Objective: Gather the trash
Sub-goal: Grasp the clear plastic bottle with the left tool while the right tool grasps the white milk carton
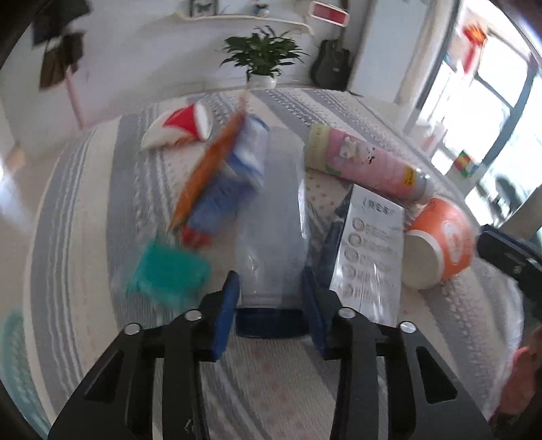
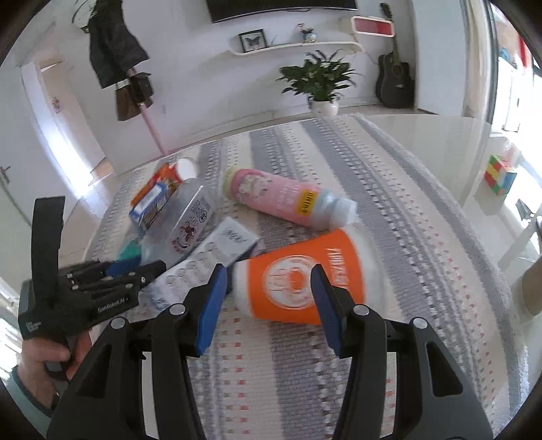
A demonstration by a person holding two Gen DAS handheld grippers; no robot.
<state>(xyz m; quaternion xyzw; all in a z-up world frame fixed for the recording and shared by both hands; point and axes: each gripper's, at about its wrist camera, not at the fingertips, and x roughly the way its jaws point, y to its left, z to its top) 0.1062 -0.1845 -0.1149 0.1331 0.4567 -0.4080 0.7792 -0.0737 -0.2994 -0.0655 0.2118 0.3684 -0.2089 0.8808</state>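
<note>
Early stage: all trash on the grey-striped cloth tabletop (image 2: 389, 189); no bin in view.

Left tool (image 1: 271, 298) gripping the clear plastic bottle (image 1: 271, 216) at its blue-capped end, probably firmly; view blurred.

Right tool (image 2: 267, 304) open astride the orange paper cup (image 2: 298, 281), pads not pressing.

Pink bottle (image 2: 288, 199), carton (image 2: 152, 199), leaflet (image 1: 369, 250) uncollected.

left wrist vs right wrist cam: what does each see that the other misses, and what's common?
Left wrist only: the clear bottle end-on, its blue cap between the left gripper pads, which sit against it.
Right wrist only: wall TV, the hand holding the left gripper, and the open right gripper framing the orange cup.
Both: orange cup, clear bottle, pink bottle, potted plant, guitar, striped cloth.
</note>
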